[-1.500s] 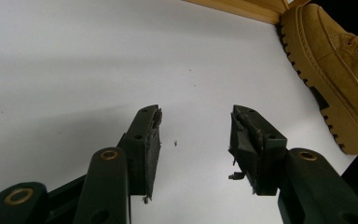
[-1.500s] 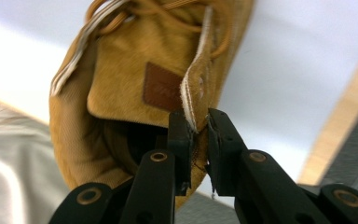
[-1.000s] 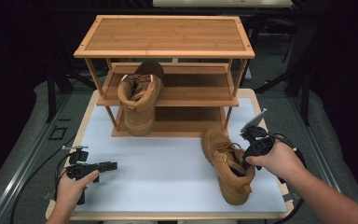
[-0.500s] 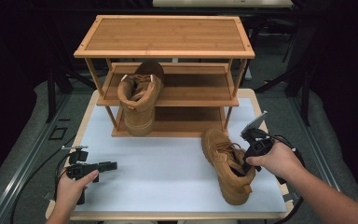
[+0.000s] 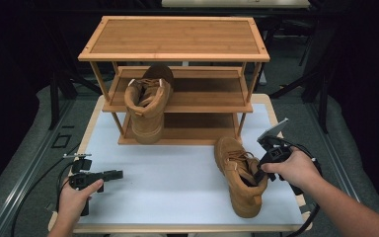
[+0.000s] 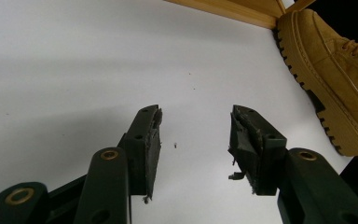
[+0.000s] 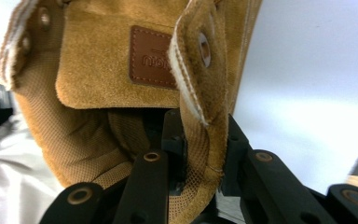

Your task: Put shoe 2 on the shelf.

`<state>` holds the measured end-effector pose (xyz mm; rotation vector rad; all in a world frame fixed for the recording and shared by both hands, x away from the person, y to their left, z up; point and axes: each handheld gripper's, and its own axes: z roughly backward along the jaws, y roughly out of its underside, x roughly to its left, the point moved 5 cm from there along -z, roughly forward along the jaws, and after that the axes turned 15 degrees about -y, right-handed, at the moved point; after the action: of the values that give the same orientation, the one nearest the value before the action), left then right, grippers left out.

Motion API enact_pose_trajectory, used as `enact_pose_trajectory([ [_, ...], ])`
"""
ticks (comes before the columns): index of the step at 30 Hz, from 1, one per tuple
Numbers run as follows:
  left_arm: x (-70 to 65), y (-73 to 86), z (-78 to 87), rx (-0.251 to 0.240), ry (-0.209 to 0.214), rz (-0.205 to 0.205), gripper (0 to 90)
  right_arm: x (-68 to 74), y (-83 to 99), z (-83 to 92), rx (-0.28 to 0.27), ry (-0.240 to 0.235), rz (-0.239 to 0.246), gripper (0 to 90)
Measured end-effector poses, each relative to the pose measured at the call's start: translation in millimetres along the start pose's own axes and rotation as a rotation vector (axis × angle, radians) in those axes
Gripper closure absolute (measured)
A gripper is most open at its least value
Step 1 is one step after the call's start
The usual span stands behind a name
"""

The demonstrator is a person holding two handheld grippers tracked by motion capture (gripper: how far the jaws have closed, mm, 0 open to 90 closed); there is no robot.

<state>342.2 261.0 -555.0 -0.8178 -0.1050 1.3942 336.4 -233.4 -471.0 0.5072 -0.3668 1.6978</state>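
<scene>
the side of the boot on the white mat is pinched by the right gripper, whose jaws have just been closing. the left gripper is kept spread and idle. the boot should be lifted slowly to the rack, beside the other boot.

Right gripper just closing, clamped on tan boot collar edge; one jaw inside.

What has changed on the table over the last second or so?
The right hand-held gripper has just been closing its jaws on the collar of the tan suede boot on the white table; the collar wall sits between them. The boot hasn't moved. The left hand-held gripper, open and empty, the other tan boot and the wooden shoe rack stayed put.
</scene>
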Motion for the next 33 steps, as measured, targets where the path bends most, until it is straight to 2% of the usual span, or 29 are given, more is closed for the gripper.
enact_pose_trajectory([
  [2,0.5,-0.1,0.5,-0.002,-0.001,0.003,52.6,1.0,0.7,-0.7,-0.025,-0.032,-0.010,77.0],
  [5,0.6,-0.3,1.0,-0.002,0.000,0.003,52.6,-0.4,2.7,0.2,-0.052,-0.113,-0.024,77.2],
  [6,0.6,-0.3,1.0,-0.002,0.000,0.003,52.6,-0.4,2.7,0.2,-0.052,-0.113,-0.024,77.2],
  [7,0.6,-0.8,1.3,-0.005,0.000,0.003,52.6,-0.9,3.2,0.9,-0.052,-0.133,-0.029,77.3],
  [8,0.7,-1.1,2.0,-0.003,0.002,0.007,52.6,-2.5,4.6,1.7,-0.078,-0.217,-0.060,77.5],
  [9,0.7,-1.1,2.0,-0.003,0.002,0.007,52.7,-2.5,4.6,1.7,-0.078,-0.217,-0.060,77.5],
  [13,0.9,-1.7,2.3,-0.007,0.003,0.010,52.7,-4.1,5.0,4.0,-0.109,-0.298,-0.084,77.7],
  [14,0.9,-1.7,2.4,-0.007,0.003,0.011,52.7,-4.2,4.8,5.8,-0.137,-0.323,-0.097,77.8],
  [15,0.9,-1.7,2.4,-0.007,0.003,0.011,52.7,-4.2,4.8,5.8,-0.137,-0.323,-0.097,77.8],
  [16,0.9,-1.7,2.5,-0.007,0.003,0.011,52.7,-2.8,5.1,8.8,-0.147,-0.357,-0.112,77.9],
  [17,0.9,-1.7,2.5,-0.007,0.002,0.011,52.7,-2.8,5.1,8.8,-0.147,-0.357,-0.112,77.9],
  [19,1.0,-1.6,2.6,-0.008,0.002,0.012,52.7,-0.8,5.8,9.9,-0.165,-0.386,-0.121,78.0],
  [20,1.0,-1.7,2.9,-0.008,0.003,0.011,52.7,2.0,7.3,10.4,-0.167,-0.419,-0.126,78.0],
  [21,1.0,-1.7,2.9,-0.008,0.003,0.011,52.7,2.0,7.3,10.4,-0.167,-0.419,-0.126,78.0],
  [22,0.6,-2.0,2.9,-0.010,0.005,0.014,52.7,5.5,9.2,10.3,-0.170,-0.456,-0.131,78.0],
  [23,0.4,-2.2,2.9,-0.011,0.007,0.014,52.7,5.5,9.2,10.3,-0.170,-0.456,-0.131,78.0],
  [26,-0.1,-2.1,2.9,-0.010,0.006,0.012,52.7,14.6,12.7,11.3,-0.167,-0.501,-0.136,78.1],
  [33,-0.4,-1.0,3.7,-0.010,0.005,0.010,52.7,30.5,15.3,15.3,-0.171,-0.517,-0.106,78.0],
])
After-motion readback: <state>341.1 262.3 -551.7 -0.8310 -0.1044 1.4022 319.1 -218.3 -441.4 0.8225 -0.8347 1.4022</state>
